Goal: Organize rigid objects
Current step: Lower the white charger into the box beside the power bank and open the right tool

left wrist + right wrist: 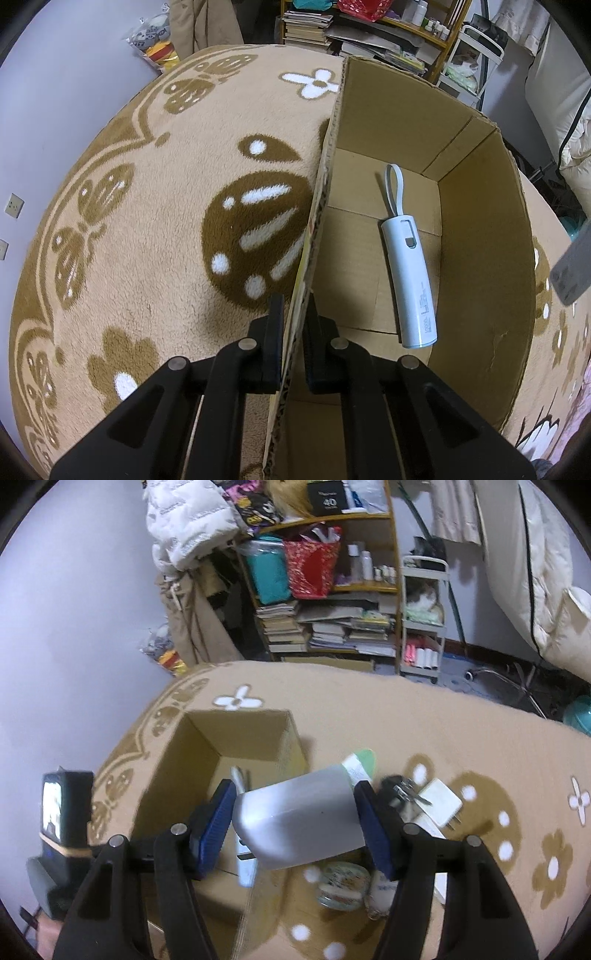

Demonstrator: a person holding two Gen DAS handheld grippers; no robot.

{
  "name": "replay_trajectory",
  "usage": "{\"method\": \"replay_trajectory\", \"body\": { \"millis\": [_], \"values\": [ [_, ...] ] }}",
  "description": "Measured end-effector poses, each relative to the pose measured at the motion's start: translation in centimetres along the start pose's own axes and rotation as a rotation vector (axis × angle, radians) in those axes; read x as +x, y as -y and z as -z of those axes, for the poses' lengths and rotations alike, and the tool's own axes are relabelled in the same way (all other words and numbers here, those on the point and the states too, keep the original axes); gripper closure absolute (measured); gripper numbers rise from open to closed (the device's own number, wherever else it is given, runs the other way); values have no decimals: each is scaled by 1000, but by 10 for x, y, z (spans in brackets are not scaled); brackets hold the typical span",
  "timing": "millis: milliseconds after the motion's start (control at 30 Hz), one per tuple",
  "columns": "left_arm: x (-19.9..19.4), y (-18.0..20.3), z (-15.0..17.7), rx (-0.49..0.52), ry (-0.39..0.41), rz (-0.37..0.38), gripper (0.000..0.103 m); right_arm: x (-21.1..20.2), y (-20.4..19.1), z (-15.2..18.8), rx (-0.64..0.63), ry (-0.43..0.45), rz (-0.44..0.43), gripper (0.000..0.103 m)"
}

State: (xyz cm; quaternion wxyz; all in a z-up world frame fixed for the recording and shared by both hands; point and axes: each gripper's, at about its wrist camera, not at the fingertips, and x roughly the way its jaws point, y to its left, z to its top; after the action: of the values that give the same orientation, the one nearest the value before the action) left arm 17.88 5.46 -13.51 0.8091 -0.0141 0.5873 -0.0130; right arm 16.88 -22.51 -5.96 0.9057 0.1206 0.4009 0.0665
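Silver block [303, 819] hides the box floor [255, 760], clutter behind blurred.

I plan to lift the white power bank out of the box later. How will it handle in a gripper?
The white power bank looks like a rigid, rounded stick, so it should stay stiff but may roll on the cardboard box floor if nudged sideways. Its smooth shell could be slippery between pads. The thin loop at one end looks floppy, a poor grip point.
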Motion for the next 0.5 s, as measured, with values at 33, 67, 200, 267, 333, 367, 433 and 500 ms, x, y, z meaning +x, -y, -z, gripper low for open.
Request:
{"method": "replay_trajectory", "body": {
  "millis": [33,67,200,267,333,367,433,500],
  "values": [
    [0,0,0,-1,0,2,95,1,-5,-3,0,1,-8,33],
    [0,0,0,-1,0,3,95,3,-10,-6,-2,1,-16,33],
    [0,-1,0,-1,0,2,95,12,-25,-11,-25,-10,-44,33],
    [0,0,0,-4,-2,3,95,19,-32,-11,-14,-34,-74,33],
    [0,0,0,-3,-4,4,95,24,-38,-10,-19,-43,-86,33],
    [0,0,0,-3,-5,4,95,26,-41,-10,-23,-48,-84,33],
    [0,0,0,-4,-5,6,95,32,-47,-8,-40,-62,-81,33],
    [0,-1,0,-3,-6,8,95,35,-49,-4,-47,-72,-80,33]
  ]
}}
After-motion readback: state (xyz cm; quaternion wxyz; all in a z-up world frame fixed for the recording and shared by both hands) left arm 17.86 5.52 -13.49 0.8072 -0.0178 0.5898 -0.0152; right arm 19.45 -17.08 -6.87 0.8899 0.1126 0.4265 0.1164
